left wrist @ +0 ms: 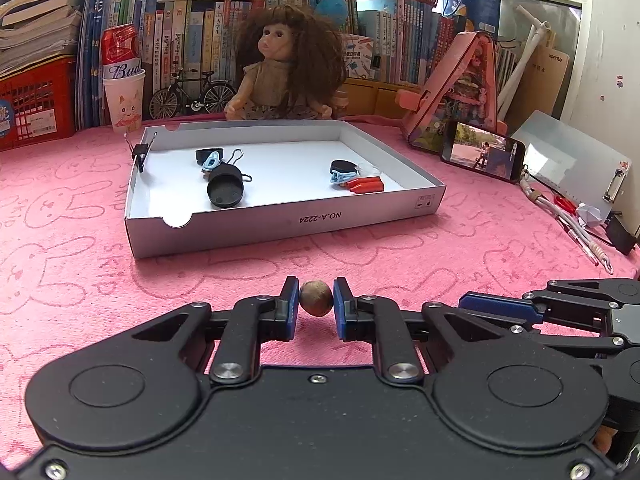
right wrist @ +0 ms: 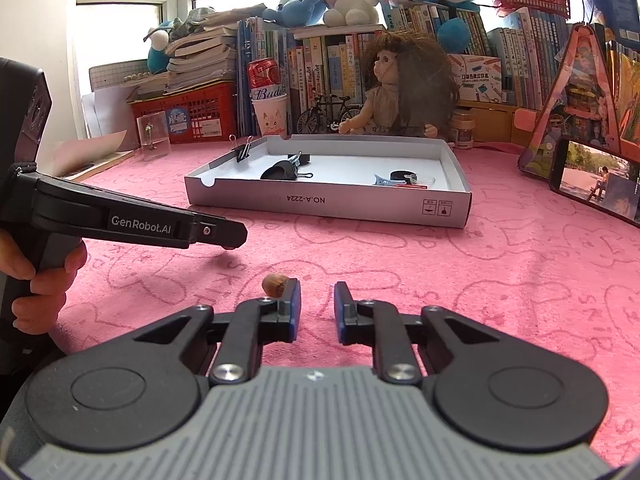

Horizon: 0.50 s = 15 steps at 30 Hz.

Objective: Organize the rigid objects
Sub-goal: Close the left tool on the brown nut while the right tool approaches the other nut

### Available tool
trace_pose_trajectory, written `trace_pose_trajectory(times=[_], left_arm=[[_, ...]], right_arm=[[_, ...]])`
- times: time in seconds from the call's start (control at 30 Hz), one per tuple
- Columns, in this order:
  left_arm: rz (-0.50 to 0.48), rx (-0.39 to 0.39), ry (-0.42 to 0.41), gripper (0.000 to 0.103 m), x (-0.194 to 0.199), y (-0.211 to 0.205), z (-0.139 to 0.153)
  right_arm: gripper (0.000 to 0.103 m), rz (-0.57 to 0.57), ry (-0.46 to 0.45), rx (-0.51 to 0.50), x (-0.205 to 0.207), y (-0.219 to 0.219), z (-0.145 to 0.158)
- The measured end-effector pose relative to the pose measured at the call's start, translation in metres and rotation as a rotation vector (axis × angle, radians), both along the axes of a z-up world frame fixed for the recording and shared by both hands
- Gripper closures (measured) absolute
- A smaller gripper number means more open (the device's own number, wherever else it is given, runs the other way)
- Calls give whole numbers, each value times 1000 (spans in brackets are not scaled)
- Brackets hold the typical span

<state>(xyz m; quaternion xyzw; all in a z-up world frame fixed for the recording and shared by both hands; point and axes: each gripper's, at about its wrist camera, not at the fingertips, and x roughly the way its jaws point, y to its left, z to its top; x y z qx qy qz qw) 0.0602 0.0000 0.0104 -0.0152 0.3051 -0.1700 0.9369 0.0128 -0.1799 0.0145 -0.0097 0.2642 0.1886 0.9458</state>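
A: Where is the nut [left wrist: 315, 298] at this point?

B: It sits between the jaws of the left gripper [left wrist: 315, 300], pinched from both sides by the blue pads, low over the pink table [left wrist: 80, 240]. Whether it is already clear of the cloth cannot be told from the left wrist view.

A: And the right gripper [right wrist: 317, 304]?

B: Its jaws are drawn in to their narrowest with nothing between them; only pink cloth shows in the gap. In its own view a nut [right wrist: 275, 284] lies just outside the left jaw, touching or almost touching it, and the left gripper's finger [right wrist: 216, 234] reaches in above and beyond that.

A: So which step is this?

B: It reads as the pick-up of the nut, with the grasp made and the carry not yet begun. The white box [left wrist: 280, 222] lies ahead of the left jaws, well apart, already holding binder clips [left wrist: 230, 170], black caps [left wrist: 225, 192] and orange pieces [left wrist: 366, 185].

A: What does the next move call for?

B: Probably a lift straight up, then a carry forward over the near wall of the box, keeping the pinch firm, since a round nut could roll out sideways.
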Motion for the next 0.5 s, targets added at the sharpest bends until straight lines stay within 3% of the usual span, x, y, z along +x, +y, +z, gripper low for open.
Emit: trace_pose_trajectory(times=[0.13, 0.3, 0.33, 0.4, 0.5], left_arm=[[-6, 11, -15, 86, -3, -2, 0], [-19, 34, -30, 86, -8, -4, -2], [-20, 35, -31, 86, -8, -4, -3], [-20, 37, -30, 86, -9, -4, -4], [-16, 37, -30, 86, -10, -3, -4]], right_arm=[[81, -3, 0, 11, 0, -3, -1], [73, 40, -30, 54, -6, -5, 2], [57, 44, -36, 62, -7, -5, 3], [44, 44, -35, 66, -7, -4, 3], [39, 36, -19, 56, -1, 0, 0]])
